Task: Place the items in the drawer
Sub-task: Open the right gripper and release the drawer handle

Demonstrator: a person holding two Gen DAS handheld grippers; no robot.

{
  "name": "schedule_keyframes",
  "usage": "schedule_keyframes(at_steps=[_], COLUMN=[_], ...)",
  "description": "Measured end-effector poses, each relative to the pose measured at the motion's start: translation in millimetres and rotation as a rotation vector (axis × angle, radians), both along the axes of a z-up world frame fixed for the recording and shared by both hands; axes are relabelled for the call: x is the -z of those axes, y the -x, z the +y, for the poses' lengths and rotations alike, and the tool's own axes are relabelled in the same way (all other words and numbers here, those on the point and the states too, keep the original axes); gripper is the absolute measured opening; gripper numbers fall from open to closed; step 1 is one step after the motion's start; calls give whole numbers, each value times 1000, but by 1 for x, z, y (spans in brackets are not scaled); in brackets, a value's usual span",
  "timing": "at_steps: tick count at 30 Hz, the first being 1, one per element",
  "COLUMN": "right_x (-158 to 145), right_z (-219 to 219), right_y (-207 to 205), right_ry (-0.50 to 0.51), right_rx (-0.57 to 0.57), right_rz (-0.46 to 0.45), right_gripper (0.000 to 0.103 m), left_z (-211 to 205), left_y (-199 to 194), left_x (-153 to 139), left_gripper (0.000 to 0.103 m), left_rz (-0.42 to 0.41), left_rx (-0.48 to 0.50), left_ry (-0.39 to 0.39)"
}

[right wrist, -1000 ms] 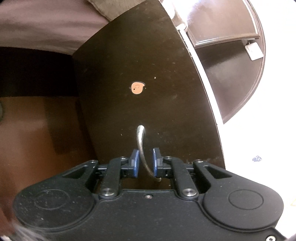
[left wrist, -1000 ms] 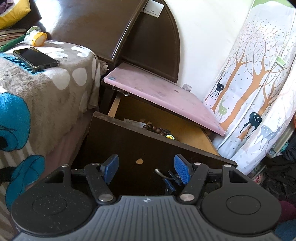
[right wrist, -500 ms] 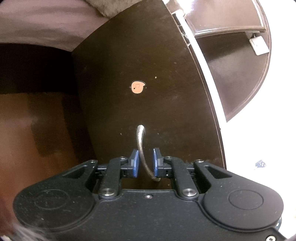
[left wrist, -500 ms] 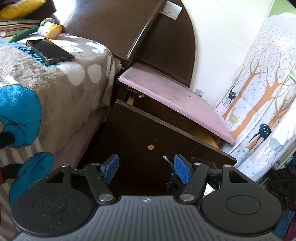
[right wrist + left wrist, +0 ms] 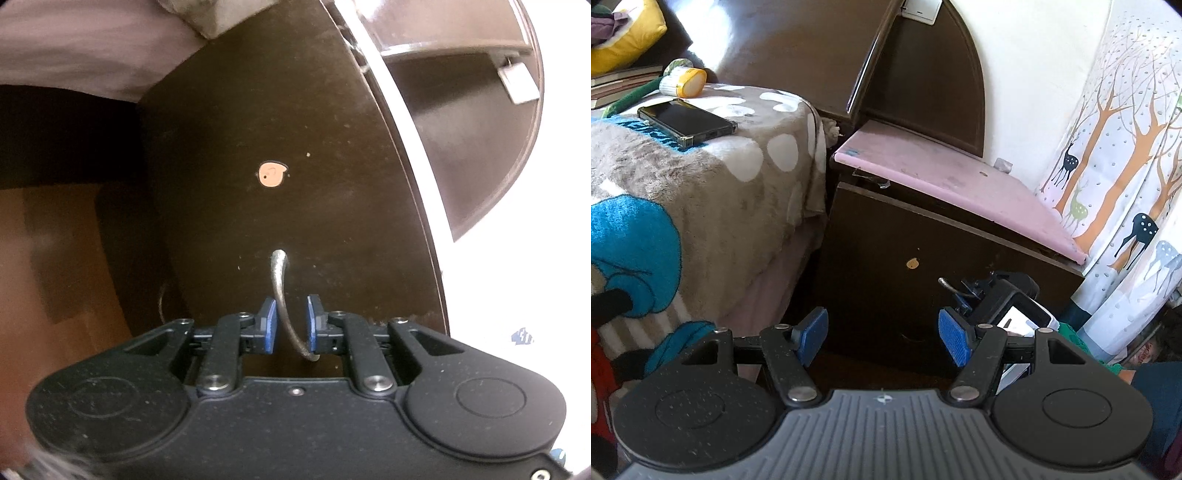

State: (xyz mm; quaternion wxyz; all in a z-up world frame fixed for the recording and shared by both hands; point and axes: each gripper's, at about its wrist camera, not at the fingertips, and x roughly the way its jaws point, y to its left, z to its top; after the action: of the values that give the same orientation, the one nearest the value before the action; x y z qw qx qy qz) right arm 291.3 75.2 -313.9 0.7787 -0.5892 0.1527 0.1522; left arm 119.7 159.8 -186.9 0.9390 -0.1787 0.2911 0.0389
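Note:
The dark brown drawer front [image 5: 923, 240] sits flush under the pink nightstand top [image 5: 960, 177], with its inside hidden. In the right wrist view the same drawer front [image 5: 295, 129] fills the frame. My right gripper [image 5: 291, 325] is shut on the thin curved metal handle [image 5: 281, 295], which runs slantwise between the narrow blue pads. From the left wrist view I see the right gripper [image 5: 960, 295] at the handle [image 5: 945, 282]. My left gripper [image 5: 882, 336] hangs open in front of the drawer, lower and to the left of the handle, with nothing between its fingers.
A bed with a grey and blue blanket [image 5: 701, 177] stands left of the nightstand. On it lie a black phone [image 5: 687, 122] and a yellow-capped jar [image 5: 683, 81]. A tree-print curtain [image 5: 1126, 166] hangs at the right. Brown wooden floor [image 5: 55, 277] lies below the drawer.
The drawer stood open with beads showing inside and has slid shut under the pink top. My right gripper travelled in with the handle. The left gripper stayed open.

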Motion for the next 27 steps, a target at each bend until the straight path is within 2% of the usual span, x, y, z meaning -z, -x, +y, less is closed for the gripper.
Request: schedule_keyframes(at_steps=[5,7,10,15,19,25,27], right_x=[10,14,18,27,14,20,22], right_z=[-9,-9,-8,-14,-7,-11,-14], right_y=[11,13,15,19,-18,-36,-41], right_ry=[4,3,-20,-6,-17,26,29], right_rx=[-24,-23,4,-11,76,73,70], right_rz=[-27,-34,-37,-44,47,57,80], right_gripper=[9,3,1,0,2,3,0], left_z=[1,1,1,1,0,3,1], left_y=[-1,-1,0,0,-3,-7,-9], left_x=[3,3,4,6,7,9,10], left_gripper=[65,65,65,65,65,65,65], left_rz=[12,15,22,37,42,52,58], left_rx=[-2,-1,-5,-5,6,3,10], left_ry=[14,12,14,24,19,30,26])
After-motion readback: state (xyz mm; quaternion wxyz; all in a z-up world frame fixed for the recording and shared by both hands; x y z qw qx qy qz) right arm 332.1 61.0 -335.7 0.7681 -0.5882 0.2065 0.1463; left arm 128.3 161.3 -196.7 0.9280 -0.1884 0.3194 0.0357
